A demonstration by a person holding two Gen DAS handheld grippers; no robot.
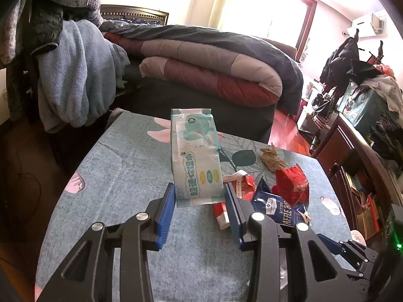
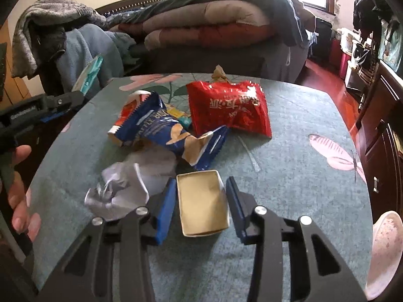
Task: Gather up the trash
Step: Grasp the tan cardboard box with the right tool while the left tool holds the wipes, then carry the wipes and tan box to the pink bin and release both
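Left wrist view: wipes pack lifted; right wrist view: small box between blue pads.

Nearest, the left tool [image 1: 199,201] is clamped on the lower end of a wet-wipes pack [image 1: 195,156], held upright above the desk [image 1: 121,176]. The right tool [image 2: 201,198] brackets an open cardboard box [image 2: 201,198] on the desk; whether its pads press it I cannot tell. Just beyond lie crumpled white paper [image 2: 123,188], a blue wrapper [image 2: 163,130] and a red wrapper [image 2: 229,108]. Farther off, a folded quilt [image 1: 214,70] lies on the bed.

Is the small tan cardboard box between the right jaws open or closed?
Open: the small tan cardboard box shows its bare, empty-looking interior toward the right wrist camera.
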